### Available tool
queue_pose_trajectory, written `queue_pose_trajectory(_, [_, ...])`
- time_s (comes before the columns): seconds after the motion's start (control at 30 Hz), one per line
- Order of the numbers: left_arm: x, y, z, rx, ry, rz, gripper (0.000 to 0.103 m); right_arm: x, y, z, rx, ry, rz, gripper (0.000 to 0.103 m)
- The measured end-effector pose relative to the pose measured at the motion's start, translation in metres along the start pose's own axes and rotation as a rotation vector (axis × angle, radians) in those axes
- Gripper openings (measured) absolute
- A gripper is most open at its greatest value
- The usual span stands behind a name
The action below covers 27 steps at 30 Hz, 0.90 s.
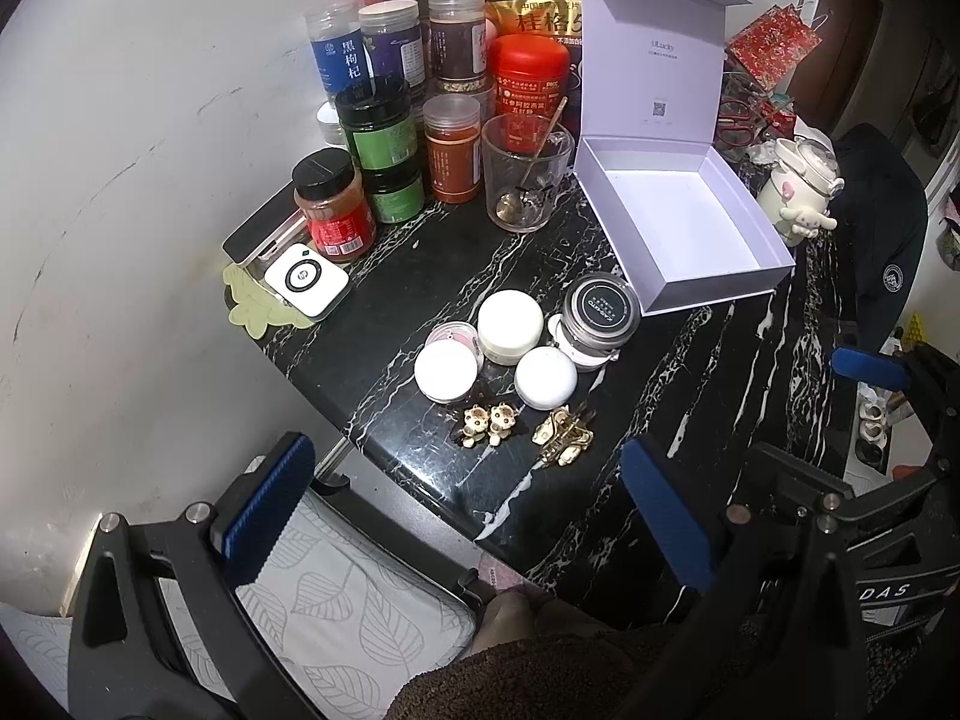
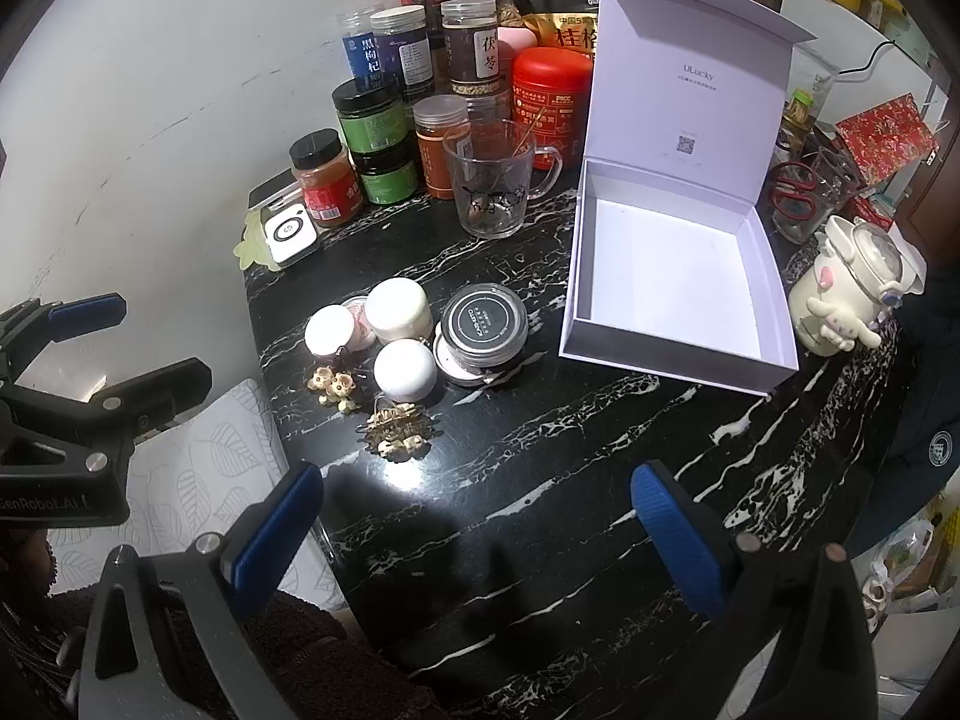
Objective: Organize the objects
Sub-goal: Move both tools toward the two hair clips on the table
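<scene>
An open, empty white box [image 1: 678, 222] [image 2: 672, 282] with its lid raised stands on the black marble table [image 1: 420, 276] [image 2: 540, 480]. In front of it lie a dark-lidded jar [image 1: 602, 312] [image 2: 485, 324], three white round jars [image 1: 510, 324] [image 2: 399, 307], a small pink jar [image 1: 456, 333], bear-shaped hair clips [image 1: 487, 422] [image 2: 333, 387] and a gold hair clip [image 1: 564, 435] [image 2: 399, 429]. My left gripper [image 1: 462, 516] is open and empty, held off the table's near edge. My right gripper [image 2: 480, 522] is open and empty above the table's near part.
Several food jars and tins [image 1: 390, 120] [image 2: 420, 120] crowd the back by the wall. A glass mug with a spoon [image 1: 525, 177] [image 2: 489, 180] stands next to the box. A small white device [image 1: 306, 279] lies at the left edge. A cartoon cup [image 2: 846, 294] stands to the right.
</scene>
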State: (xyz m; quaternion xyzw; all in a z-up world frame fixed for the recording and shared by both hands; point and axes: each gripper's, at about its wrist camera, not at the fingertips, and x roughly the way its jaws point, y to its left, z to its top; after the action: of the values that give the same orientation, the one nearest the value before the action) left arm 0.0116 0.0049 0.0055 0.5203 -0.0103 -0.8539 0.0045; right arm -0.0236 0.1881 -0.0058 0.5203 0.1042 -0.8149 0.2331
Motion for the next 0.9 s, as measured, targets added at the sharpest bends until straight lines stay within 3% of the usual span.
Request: queue_pose_trajectory(0.9, [-0.0015,0.0027,-0.0017,-0.007,0.000,0.003,0.103,-0.0020,-0.0023,-0.0020,-0.003,-0.006,0.004,0.103])
